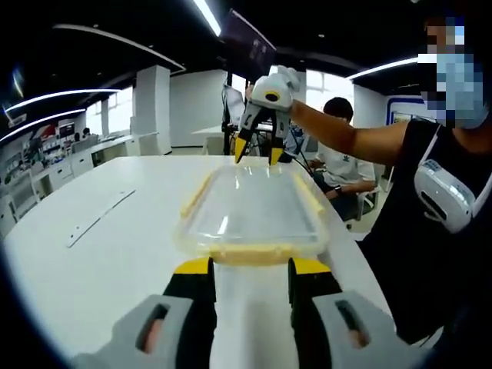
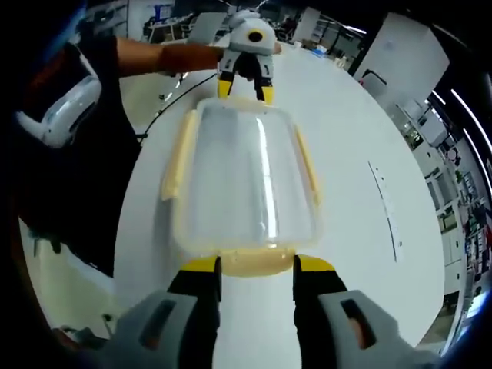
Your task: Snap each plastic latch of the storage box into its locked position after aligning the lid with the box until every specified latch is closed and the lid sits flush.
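I am working from the left side first. In the left gripper view, my left gripper [image 1: 251, 269] is sitting at the near short end of the storage box [image 1: 252, 211], jaws spread about as wide as the end latch [image 1: 250, 254], one yellow tip at each side of it. The jaws are not clamped on anything. The box, clear with a pale yellow rim, is lying on the white table [image 1: 115, 246], its lid [image 1: 254, 204] resting on top. Its long axis is running straight away from this gripper toward the other one.

At the far short end, my right gripper [image 1: 256, 154] is hanging over the opposite latch, its tips parted and pointing down. In the right gripper view the same layout is mirrored: the right gripper [image 2: 257, 269] is bracketing the closest latch [image 2: 256, 261], jaws open, gripping nothing. The long side latches [image 2: 175, 165] look flared outward, so I am judging them unlocked.

Each gripper is nearest its own end latch, so the next press would be downward at both ends. I cannot tell whether the lid is fully flush.
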